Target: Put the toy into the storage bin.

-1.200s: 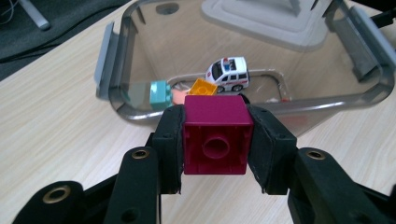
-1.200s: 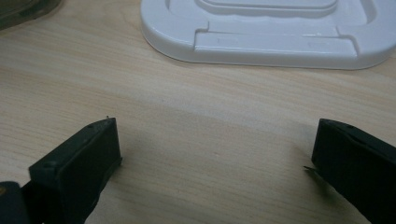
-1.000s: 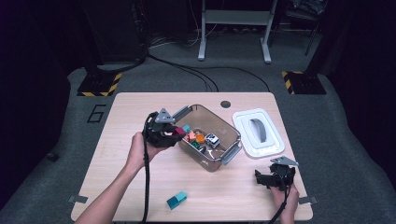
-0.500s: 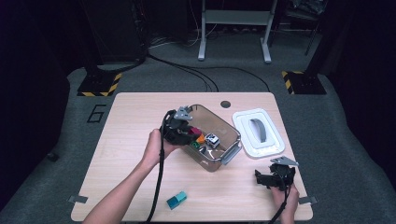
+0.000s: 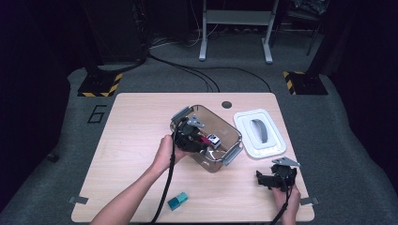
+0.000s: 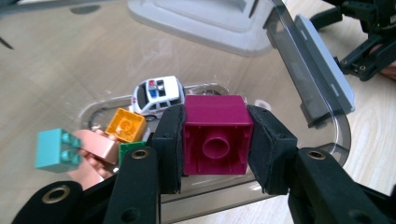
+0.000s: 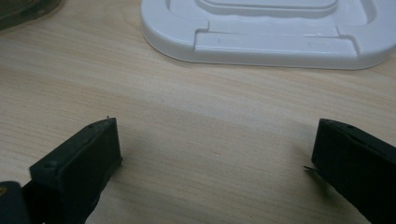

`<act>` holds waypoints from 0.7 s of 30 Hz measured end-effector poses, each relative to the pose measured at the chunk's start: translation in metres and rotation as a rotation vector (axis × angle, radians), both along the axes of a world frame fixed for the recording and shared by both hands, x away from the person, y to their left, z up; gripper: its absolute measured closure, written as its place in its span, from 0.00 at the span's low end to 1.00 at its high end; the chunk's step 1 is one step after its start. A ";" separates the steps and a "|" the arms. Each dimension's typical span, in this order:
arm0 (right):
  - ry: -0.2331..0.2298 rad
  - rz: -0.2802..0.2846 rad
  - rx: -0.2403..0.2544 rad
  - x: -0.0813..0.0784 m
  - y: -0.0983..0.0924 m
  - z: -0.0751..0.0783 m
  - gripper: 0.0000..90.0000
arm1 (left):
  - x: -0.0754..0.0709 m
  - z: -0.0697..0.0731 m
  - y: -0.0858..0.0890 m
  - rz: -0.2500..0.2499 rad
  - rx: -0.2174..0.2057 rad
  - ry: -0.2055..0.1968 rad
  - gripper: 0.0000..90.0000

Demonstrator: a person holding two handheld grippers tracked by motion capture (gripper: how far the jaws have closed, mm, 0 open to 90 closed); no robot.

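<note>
Magenta brick (image 6: 215,135), clamped by the left gripper (image 6: 215,140), now sits over the container (image 5: 233,139) interior, inside its rim, above the toy police car (image 6: 158,95); right gripper (image 7: 212,154) rests open.

A pale wooden table (image 5: 141,122) stood on grey carpet (image 5: 342,131), with a dark round grommet (image 5: 227,104) near its far edge. A large "6" (image 5: 96,114) was marked on the floor by the tabletop's far left corner. Yellow-and-black striped blocks (image 5: 99,85) sat beyond both far corners. Black cables (image 5: 202,75) ran across the carpet toward a grey metal stand (image 5: 234,28). The room behind lay dark.
</note>
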State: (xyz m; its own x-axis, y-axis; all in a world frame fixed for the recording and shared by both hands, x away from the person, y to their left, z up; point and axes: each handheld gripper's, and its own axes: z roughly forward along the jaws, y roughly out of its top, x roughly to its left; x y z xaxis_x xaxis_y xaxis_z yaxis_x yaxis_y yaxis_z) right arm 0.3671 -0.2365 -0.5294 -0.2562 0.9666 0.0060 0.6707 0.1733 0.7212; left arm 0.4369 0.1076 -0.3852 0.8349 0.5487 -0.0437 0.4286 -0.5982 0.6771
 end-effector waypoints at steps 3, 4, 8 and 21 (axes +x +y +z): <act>0.002 0.000 0.000 0.000 0.000 0.000 0.01 | 0.000 -0.004 -0.003 -0.011 0.002 0.013 0.65; -0.001 0.000 0.000 0.000 0.000 0.000 0.01 | -0.001 -0.005 -0.004 -0.015 0.000 0.025 0.65; -0.003 -0.001 0.000 0.000 0.000 0.000 0.01 | -0.001 -0.007 -0.006 -0.028 0.011 0.036 0.65; 0.001 0.001 0.000 0.000 0.000 0.000 0.01 | -0.009 0.003 0.005 -0.017 -0.002 0.006 0.40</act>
State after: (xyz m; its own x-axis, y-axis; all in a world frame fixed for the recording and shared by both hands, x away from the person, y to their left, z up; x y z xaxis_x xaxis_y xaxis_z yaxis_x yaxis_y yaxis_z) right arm 0.3671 -0.2365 -0.5293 -0.2567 0.9665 0.0065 0.6716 0.1736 0.7203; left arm 0.4276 0.1123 -0.3820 0.8436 0.5346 -0.0497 0.4224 -0.6037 0.6762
